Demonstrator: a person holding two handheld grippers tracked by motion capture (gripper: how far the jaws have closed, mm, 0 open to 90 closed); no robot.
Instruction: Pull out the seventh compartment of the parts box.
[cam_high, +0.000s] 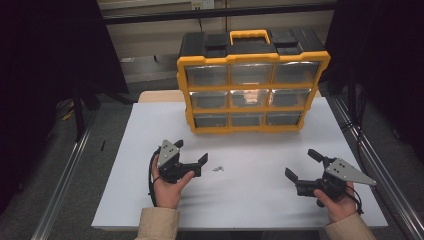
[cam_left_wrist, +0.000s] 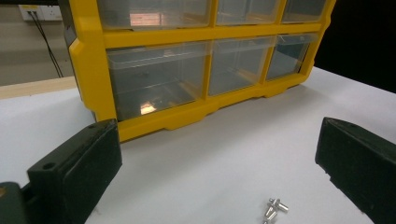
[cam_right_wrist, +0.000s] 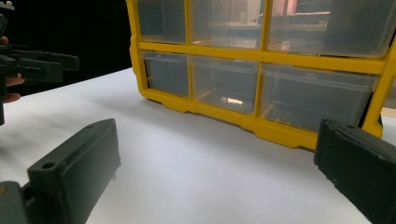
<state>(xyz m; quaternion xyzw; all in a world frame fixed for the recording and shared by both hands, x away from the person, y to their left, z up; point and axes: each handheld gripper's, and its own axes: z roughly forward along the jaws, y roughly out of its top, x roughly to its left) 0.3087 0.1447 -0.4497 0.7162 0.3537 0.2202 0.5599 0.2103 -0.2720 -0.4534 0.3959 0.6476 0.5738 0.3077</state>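
A small cluster of metal screws (cam_high: 217, 168) is seen lying loose on the white table (cam_high: 250, 200), just beside the left gripper (cam_high: 191, 151), whose jaws are spread wide and hold nothing; in the left gripper view the screws (cam_left_wrist: 274, 208) lie low between the two black jaws, nearer the right-hand one. The right gripper (cam_high: 302, 165) is held well apart from them, over the table's right part, its jaws likewise wide open and empty. Behind the screws a yellow drawer organiser (cam_high: 252, 92) stands upright at the far side of the table, with all its clear drawers (cam_left_wrist: 156, 79) shut as far as can be told. The step in hand is judged to be the approach to a pick-up, with nothing yet grasped. For the next move, the left gripper would need to be lowered and tilted until its jaw tips bracket a screw, then closed gently, since such small, rolling parts are easily pushed aside rather than caught.
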